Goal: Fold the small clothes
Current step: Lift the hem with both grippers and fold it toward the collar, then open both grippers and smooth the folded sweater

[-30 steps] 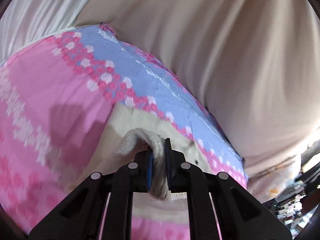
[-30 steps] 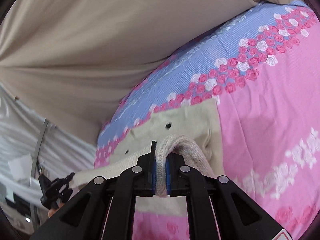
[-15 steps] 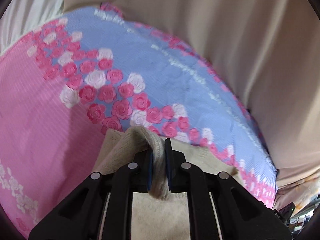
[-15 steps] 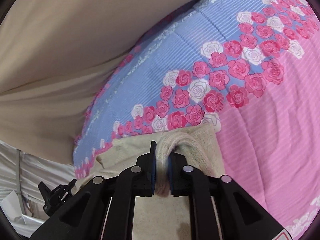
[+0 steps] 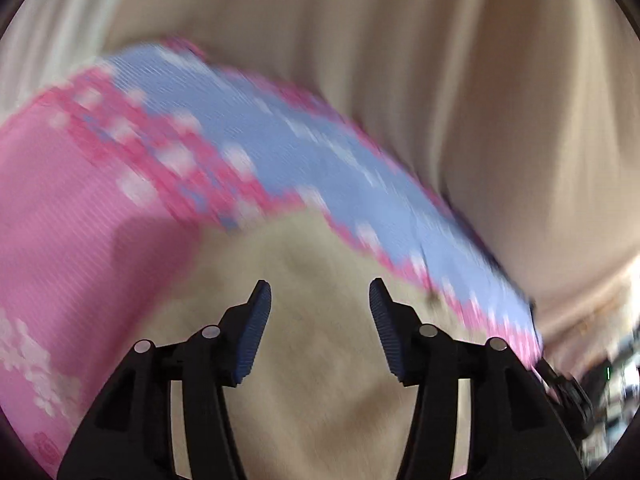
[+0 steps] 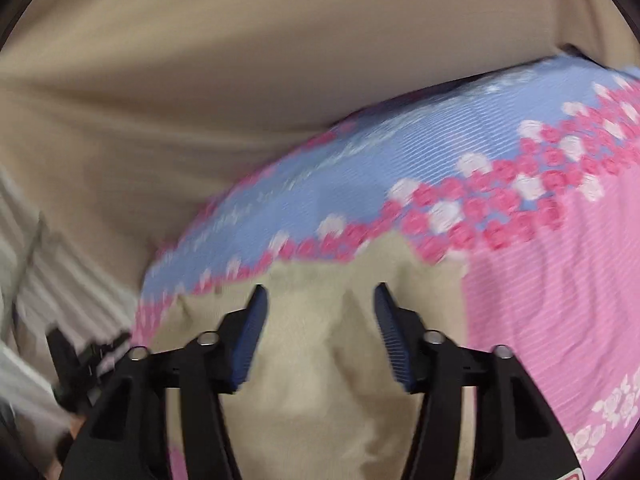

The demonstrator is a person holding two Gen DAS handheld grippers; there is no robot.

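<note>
A beige knitted garment (image 5: 320, 360) lies flat on a pink and blue floral bedspread (image 5: 80, 240). It also shows in the right wrist view (image 6: 320, 360) on the same bedspread (image 6: 540, 300). My left gripper (image 5: 316, 292) is open and empty, just above the garment's far edge. My right gripper (image 6: 320, 296) is open and empty too, above the garment near its far right corner. Both views are blurred by motion.
A beige curtain (image 5: 440, 80) hangs behind the bed, also in the right wrist view (image 6: 200, 80). The bedspread's blue band (image 6: 360, 168) runs along the far edge. The other gripper's black frame (image 6: 80, 360) shows at the left. Clutter (image 5: 608, 380) sits at far right.
Both grippers have opened and let go of the garment's folded edge. The garment now lies flat on the bedspread, and both grippers have pulled back from it.
</note>
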